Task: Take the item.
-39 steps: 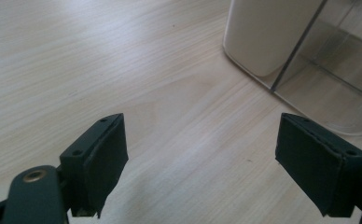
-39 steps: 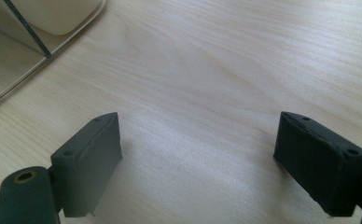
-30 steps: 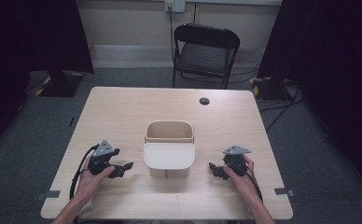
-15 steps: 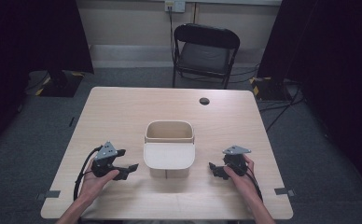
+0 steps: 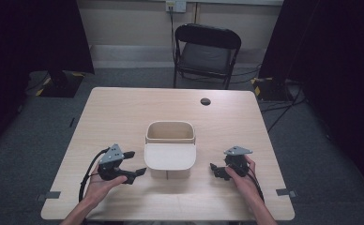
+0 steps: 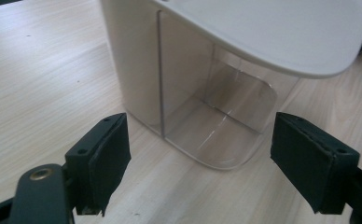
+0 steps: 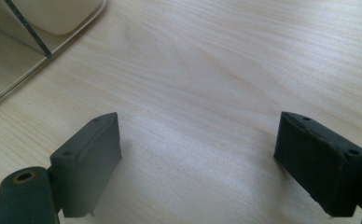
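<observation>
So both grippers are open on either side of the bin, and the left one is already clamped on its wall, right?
Not clamped. In the left gripper view the left gripper stands open with the bin ahead of its jaws, untouched. The rest holds: the high view shows the right gripper open on the bin's other side.

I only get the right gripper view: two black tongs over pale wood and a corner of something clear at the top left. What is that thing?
Observer: A beige plastic bin with an open top and a flat lid panel jutting toward the person, standing mid-table.
Operator: Is the other hand near it?
Observer: Yes, the left gripper points at it from the other side, tongs spread wide and apart from the bin.
Operator: What does it see there?
Observer: A clear curved window low in the bin's front, under that lid panel.
Operator: Anything else around?
Observer: A small round black hole near the table's far edge, and a black folding chair beyond.
</observation>
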Motion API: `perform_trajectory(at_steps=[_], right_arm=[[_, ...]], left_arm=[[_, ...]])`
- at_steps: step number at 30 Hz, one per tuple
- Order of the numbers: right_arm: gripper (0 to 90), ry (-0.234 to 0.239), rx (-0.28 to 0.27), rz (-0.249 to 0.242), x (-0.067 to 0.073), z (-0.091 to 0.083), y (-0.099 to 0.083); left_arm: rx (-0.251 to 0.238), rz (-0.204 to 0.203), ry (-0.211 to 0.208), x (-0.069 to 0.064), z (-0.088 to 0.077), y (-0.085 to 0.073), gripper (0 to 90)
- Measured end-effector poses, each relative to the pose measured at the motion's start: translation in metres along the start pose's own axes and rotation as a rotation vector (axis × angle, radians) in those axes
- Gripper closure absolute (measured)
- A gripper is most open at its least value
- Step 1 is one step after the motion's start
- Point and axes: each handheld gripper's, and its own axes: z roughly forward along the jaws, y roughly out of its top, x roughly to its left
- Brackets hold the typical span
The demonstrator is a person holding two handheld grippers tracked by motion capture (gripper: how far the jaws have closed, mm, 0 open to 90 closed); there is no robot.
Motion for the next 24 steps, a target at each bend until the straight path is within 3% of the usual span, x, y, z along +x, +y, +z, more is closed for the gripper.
perform_trajectory(at_steps=[15, 24], right_arm=[[13.8, 0.0, 0.0, 0.0, 0.0, 0.0, 0.0], [13.8, 0.0, 0.0, 0.0, 0.0, 0.0, 0.0]], left_arm=[[-0.035, 0.003, -0.036, -0.008, 0.005, 0.007, 22.8], [-0.043, 0.033, -0.036, -0.013, 0.006, 0.013, 26.2]])
